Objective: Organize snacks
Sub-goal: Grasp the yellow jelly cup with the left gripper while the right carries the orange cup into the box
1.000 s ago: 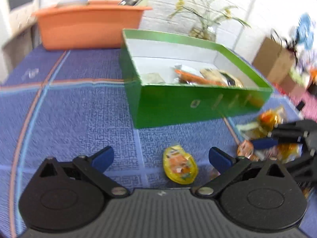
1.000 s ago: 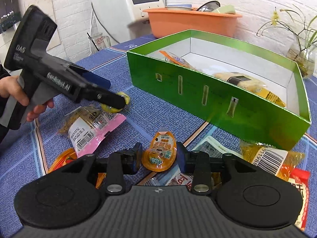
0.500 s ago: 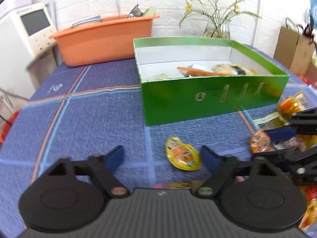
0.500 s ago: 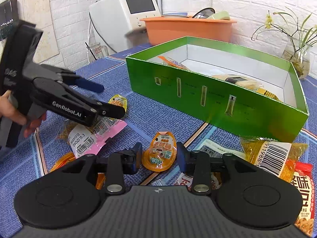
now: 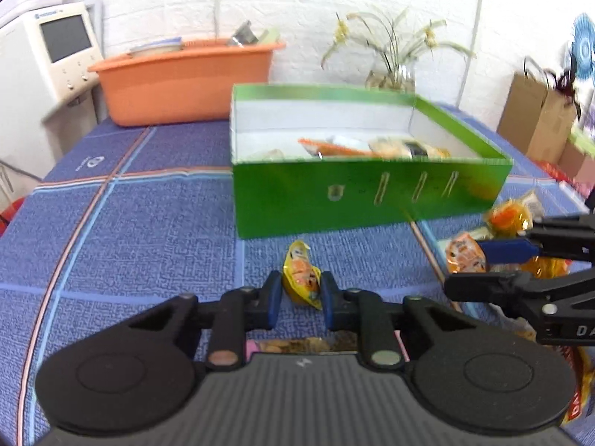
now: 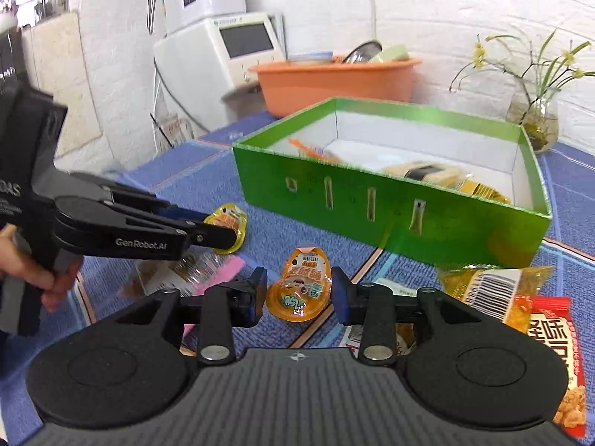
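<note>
Gripping a yellow jelly cup (image 5: 302, 279), left gripper (image 5: 297, 299) holds firm; right gripper (image 6: 298, 294) brackets an orange cup (image 6: 299, 290), contact unclear; green box (image 6: 390, 208) part-filled, several packets remain outside.

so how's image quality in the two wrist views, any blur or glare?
Left wrist view: motion blur smears the green cardboard box and background; the left gripper and its pinched yellow jelly cup stay fairly sharp. Right wrist view: milder blur, orange jelly cup print readable between the right gripper's jaws; fisheye bending at edges, no strong glare.
</note>
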Action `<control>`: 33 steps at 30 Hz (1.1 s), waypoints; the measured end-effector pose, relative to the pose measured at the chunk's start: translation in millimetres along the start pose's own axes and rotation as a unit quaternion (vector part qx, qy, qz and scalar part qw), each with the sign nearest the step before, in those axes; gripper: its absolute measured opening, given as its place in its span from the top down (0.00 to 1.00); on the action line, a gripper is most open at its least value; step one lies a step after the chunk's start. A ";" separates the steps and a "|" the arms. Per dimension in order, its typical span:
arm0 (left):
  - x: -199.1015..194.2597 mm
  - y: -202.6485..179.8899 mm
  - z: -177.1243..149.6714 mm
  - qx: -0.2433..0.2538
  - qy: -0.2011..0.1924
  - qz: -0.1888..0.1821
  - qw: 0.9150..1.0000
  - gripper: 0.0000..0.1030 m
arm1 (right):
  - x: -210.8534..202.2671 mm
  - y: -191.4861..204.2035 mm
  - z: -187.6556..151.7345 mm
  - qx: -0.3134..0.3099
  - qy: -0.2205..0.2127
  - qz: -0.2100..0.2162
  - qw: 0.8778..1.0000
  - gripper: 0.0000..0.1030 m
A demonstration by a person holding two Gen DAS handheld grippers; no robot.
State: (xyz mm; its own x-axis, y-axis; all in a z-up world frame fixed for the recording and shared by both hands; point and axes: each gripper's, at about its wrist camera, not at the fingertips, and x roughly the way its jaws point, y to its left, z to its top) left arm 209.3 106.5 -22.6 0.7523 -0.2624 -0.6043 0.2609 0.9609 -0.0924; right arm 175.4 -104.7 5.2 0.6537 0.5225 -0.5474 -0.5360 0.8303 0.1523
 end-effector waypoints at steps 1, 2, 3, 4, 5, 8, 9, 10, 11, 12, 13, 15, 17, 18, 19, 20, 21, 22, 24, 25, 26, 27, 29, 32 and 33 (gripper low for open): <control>-5.7 2.7 0.2 -0.010 -0.010 -0.002 1.000 0.81 | -4.4 -0.9 -0.9 0.007 -0.008 0.002 1.000 0.38; -12.8 5.6 0.4 -0.024 -0.022 -0.002 0.999 0.81 | -9.0 -1.6 -2.7 0.013 -0.015 0.005 1.000 0.38; -20.3 8.1 0.8 -0.033 -0.033 -0.003 0.999 0.81 | -13.8 -2.2 -3.6 0.019 -0.025 0.008 0.999 0.38; -28.7 9.3 0.6 -0.038 -0.044 -0.001 0.998 0.81 | -17.3 -2.2 -4.2 0.025 -0.032 0.011 0.999 0.38; -36.4 8.6 -0.2 -0.039 -0.054 0.005 0.998 0.81 | -20.1 -2.0 -4.5 0.033 -0.039 0.014 0.999 0.38; -58.7 4.8 -3.6 -0.040 -0.083 0.013 0.996 0.81 | -24.3 0.0 -4.8 0.060 -0.055 0.025 0.996 0.38; -65.1 3.4 -4.5 -0.041 -0.094 0.020 0.995 0.81 | -25.9 2.0 -5.4 0.069 -0.059 0.031 0.995 0.38; -72.6 0.9 -4.4 -0.038 -0.108 0.029 0.993 0.81 | -27.2 4.2 -6.0 0.078 -0.063 0.035 0.994 0.38; -78.0 -0.5 -4.3 -0.038 -0.121 0.035 0.991 0.81 | -28.5 5.9 -6.7 0.086 -0.066 0.039 0.993 0.38; -83.0 -0.5 -2.9 -0.039 -0.131 0.036 0.990 0.81 | -30.6 8.1 -6.9 0.094 -0.070 0.043 0.992 0.38; -85.3 0.7 -0.1 -0.042 -0.136 0.032 0.989 0.81 | -32.2 10.1 -7.0 0.102 -0.073 0.047 0.991 0.38; -85.3 1.7 7.0 -0.046 -0.142 0.025 0.989 0.81 | -34.3 13.5 -4.2 0.113 -0.085 0.053 0.989 0.38; -79.0 -1.8 17.1 -0.047 -0.144 0.016 0.988 0.81 | -37.6 13.1 0.1 0.121 -0.103 0.055 0.986 0.38; -74.5 -4.4 23.2 -0.047 -0.145 0.008 0.988 0.81 | -39.9 11.8 3.8 0.121 -0.116 0.051 0.984 0.38; -69.0 -8.4 29.6 -0.044 -0.147 0.001 0.988 0.81 | -42.8 10.1 7.2 0.120 -0.130 0.043 0.983 0.38; -62.5 -12.9 35.6 -0.040 -0.148 0.000 0.988 0.81 | -45.0 7.0 11.4 0.119 -0.143 0.031 0.982 0.38; -56.2 -17.9 41.7 -0.036 -0.148 0.001 0.988 0.81 | -46.6 3.7 15.8 0.117 -0.156 0.018 0.981 0.38; -49.1 -22.5 49.1 -0.035 -0.151 -0.007 0.988 0.81 | -48.2 -1.3 21.0 0.116 -0.174 -0.003 0.978 0.38; -35.8 -31.0 64.7 -0.036 -0.152 -0.021 0.987 0.81 | -48.2 -10.3 32.4 0.112 -0.204 -0.047 0.971 0.38; -29.3 -37.0 73.5 -0.031 -0.155 -0.022 0.987 0.81 | -46.9 -14.7 38.4 0.113 -0.214 -0.066 0.968 0.38; -23.5 -41.7 81.6 -0.029 -0.156 -0.021 0.987 0.81 | -44.9 -19.8 44.7 0.117 -0.221 -0.082 0.965 0.38; -18.4 -45.6 88.7 -0.028 -0.156 -0.023 0.987 0.81 | -42.8 -25.3 51.1 0.128 -0.225 -0.095 0.961 0.38; -9.1 -51.1 96.8 -0.030 -0.161 -0.017 0.986 0.81 | -38.6 -39.2 61.3 0.161 -0.231 -0.103 0.954 0.38; 5.0 -54.9 94.1 -0.033 -0.160 -0.004 0.987 0.81 | -32.9 -58.2 58.5 0.212 -0.242 -0.098 0.942 0.37; 10.8 -55.6 91.1 -0.028 -0.154 -0.003 0.988 0.81 | -29.3 -62.4 54.0 0.221 -0.244 -0.098 0.939 0.37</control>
State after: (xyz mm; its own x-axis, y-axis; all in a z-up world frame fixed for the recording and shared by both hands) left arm 258.0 42.2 48.1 0.9013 -0.2738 -0.3356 0.2379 0.9605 -0.1446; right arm 218.5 -161.3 56.2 0.9413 0.2883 -0.1755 -0.1761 0.8631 0.4733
